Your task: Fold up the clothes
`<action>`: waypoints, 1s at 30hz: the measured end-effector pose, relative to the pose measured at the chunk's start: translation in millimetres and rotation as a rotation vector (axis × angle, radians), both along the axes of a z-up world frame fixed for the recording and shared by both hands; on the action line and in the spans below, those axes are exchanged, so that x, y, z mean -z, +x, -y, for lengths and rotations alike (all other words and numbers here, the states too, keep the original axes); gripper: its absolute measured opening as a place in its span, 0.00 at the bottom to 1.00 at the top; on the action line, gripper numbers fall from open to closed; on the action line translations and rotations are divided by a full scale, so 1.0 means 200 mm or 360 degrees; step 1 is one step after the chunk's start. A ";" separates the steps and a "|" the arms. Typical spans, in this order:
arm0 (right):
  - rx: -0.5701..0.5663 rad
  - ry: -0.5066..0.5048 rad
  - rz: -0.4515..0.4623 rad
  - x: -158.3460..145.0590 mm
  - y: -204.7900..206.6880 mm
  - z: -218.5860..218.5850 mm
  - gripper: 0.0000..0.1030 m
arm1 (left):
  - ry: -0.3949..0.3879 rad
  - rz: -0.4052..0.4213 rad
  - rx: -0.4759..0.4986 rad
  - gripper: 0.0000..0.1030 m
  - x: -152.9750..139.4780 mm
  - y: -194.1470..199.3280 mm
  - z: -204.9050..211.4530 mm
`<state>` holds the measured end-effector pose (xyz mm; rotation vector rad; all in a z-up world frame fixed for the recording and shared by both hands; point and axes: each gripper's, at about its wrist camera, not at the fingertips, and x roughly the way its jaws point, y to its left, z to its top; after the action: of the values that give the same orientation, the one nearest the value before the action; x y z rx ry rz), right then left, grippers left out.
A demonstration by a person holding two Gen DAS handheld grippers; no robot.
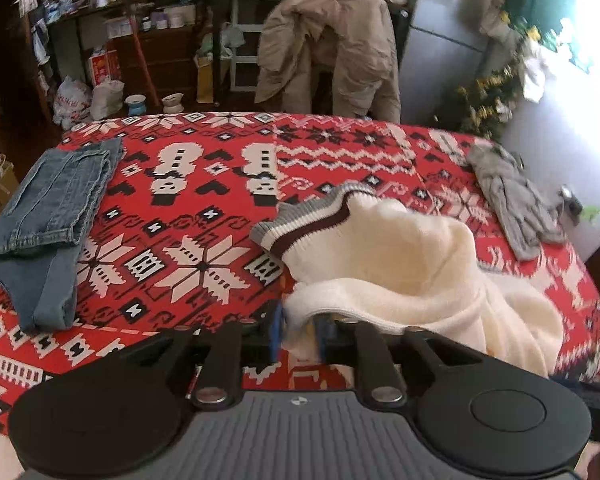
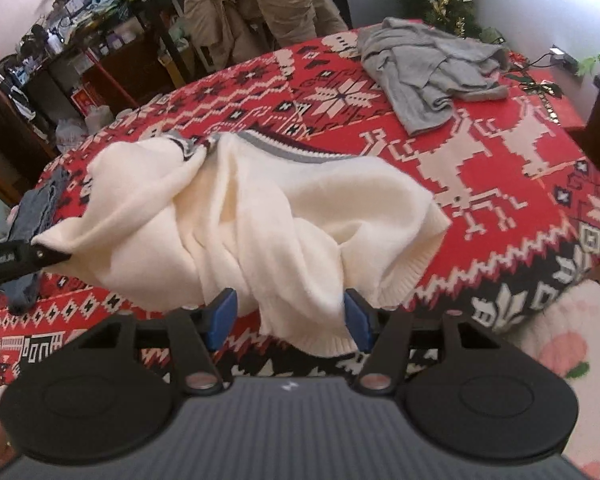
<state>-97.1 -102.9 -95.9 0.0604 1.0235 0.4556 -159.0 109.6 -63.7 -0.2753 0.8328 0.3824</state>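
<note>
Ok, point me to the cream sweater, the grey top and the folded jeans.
cream sweater (image 2: 260,200): right wrist view, middle of its rumpled body.
grey top (image 2: 424,68): right wrist view, centre of the crumpled fabric.
folded jeans (image 1: 48,216): left wrist view, upper denim layer.

Sweater (image 1: 420,256) between jeans (image 1: 48,216) (left), cardigan (image 1: 512,196)

Cream sweater (image 2: 260,208) lies rumpled; striped collar (image 1: 312,216) upturned.

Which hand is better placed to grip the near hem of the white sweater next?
Right. The right fingers, open, already straddle the white sweater's loose hem without pressing it. The left fingers are busy pinching another edge.
</note>
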 end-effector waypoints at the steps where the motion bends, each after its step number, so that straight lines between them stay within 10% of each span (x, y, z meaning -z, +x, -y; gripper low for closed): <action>1: -0.0004 -0.0011 -0.0002 0.02 0.01 -0.01 0.61 | 0.0005 -0.0016 0.0023 0.28 0.01 0.01 0.01; 4: -0.0013 -0.0042 -0.0016 0.05 0.05 -0.05 0.49 | 0.0007 -0.0042 0.0060 0.29 0.03 0.02 0.03; 5: -0.0020 -0.0036 -0.0030 0.06 0.06 -0.05 0.23 | 0.0015 -0.0051 0.0065 0.29 0.04 0.03 0.03; 6: -0.0006 -0.0029 -0.0029 0.06 0.07 -0.04 0.17 | 0.0033 -0.0057 0.0060 0.29 0.05 0.03 0.04; 8: 0.0025 -0.0015 -0.0025 0.05 0.09 -0.02 0.16 | 0.0070 -0.0079 0.0014 0.12 0.06 0.04 0.04; 18: 0.0204 0.0120 0.0133 -0.21 0.28 0.24 0.13 | 0.0003 -0.0002 -0.0402 0.08 -0.04 -0.06 -0.22; 30: 0.0284 0.0313 0.0289 -0.49 0.40 0.29 0.12 | 0.0117 0.0128 -0.0444 0.08 -0.23 -0.08 -0.28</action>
<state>-16.8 -160.5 2.4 0.2793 0.7851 0.3896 -175.4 165.2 -17.3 -0.3377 0.7007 0.6571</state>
